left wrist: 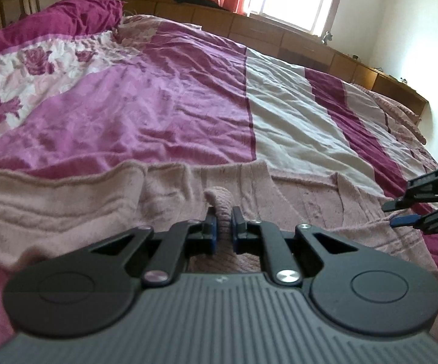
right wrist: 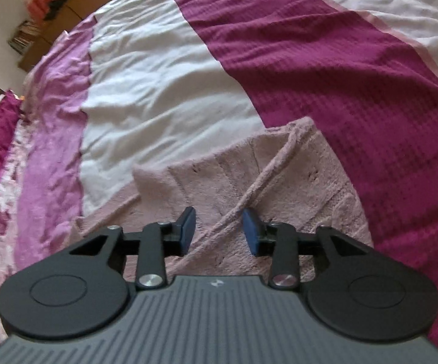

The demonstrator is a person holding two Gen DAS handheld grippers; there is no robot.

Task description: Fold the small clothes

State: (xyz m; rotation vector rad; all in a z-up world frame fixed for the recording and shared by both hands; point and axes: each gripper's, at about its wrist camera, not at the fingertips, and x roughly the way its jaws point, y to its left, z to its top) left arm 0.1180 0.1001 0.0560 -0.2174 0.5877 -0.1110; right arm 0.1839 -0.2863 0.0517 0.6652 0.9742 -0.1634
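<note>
Left gripper [left wrist: 222, 224] fingers clench a pink knit garment [left wrist: 97, 212] fold, hiding it; right gripper [right wrist: 219, 230] fingers released above the garment's cord [right wrist: 267, 176] on the bed [right wrist: 164, 91].

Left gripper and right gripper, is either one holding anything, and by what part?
The left gripper pinches a raised fold of the pink knitted garment. The right gripper is open above it, holding nothing.

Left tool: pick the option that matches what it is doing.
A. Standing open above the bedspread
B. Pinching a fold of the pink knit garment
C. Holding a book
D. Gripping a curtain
B: the left tool is shut on a raised fold of the pink knit garment, which bulges up between its blue pads.
</note>
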